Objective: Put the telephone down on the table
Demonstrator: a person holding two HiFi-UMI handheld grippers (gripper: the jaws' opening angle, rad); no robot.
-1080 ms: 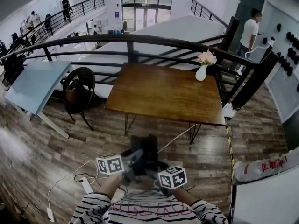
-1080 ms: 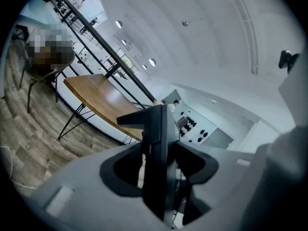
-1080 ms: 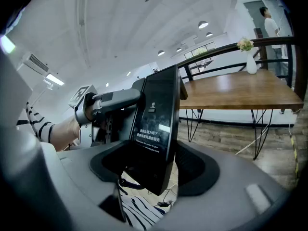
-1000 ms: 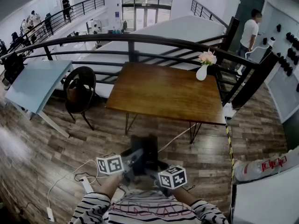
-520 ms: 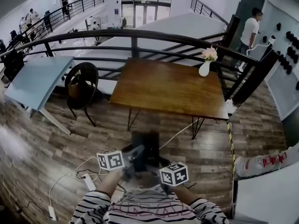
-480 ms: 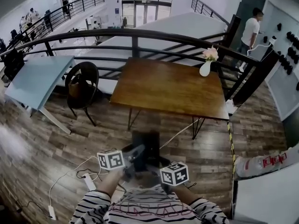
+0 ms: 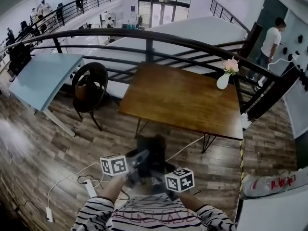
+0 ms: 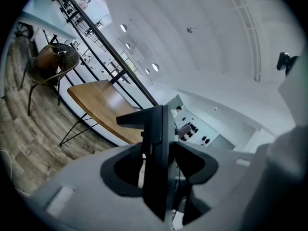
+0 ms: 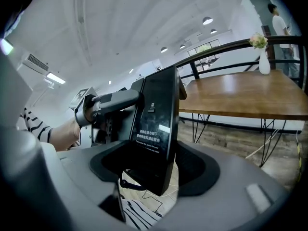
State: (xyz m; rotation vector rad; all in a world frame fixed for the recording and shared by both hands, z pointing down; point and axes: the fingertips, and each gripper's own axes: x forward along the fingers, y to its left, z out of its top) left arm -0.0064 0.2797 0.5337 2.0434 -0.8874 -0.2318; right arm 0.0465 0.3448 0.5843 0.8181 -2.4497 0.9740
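A: Head view: telephone [image 7: 150,150] is hanging in the air in front of the person's chest. It's over the wood floor [image 7: 57,158] and short of the tabletop's near edge, so it isn't on the table [image 7: 183,100] yet.

B: Grip?

A: Both tongs are holding it. Left gripper [image 8: 161,167] is clamping the slab edge-on, jaws standing fairly wide. Right gripper [image 9: 156,165] is gripping the lower end, with the dark screen face showing between its jaws. The unit is standing roughly upright, and a short cord [image 9: 126,183] is dangling under it.

B: So which step?

A: I'm reading it as carry-to-table. The pickup looks done and placement isn't started.

B: Is the tabletop free?

A: Mostly. Only a vase [image 7: 223,80] with flowers is sitting at the far right corner. The near edge and the middle are showing bare wood.

B: Next move?

A: My take: bring both tongs forward together past the near edge. Keep the telephone above the tabletop, then lower it flat near the middle. Both should open only once the table is taking the weight.

B: Risks?

A: Probably the cord catching on the near edge, or one gripper letting go early and the slab tipping.
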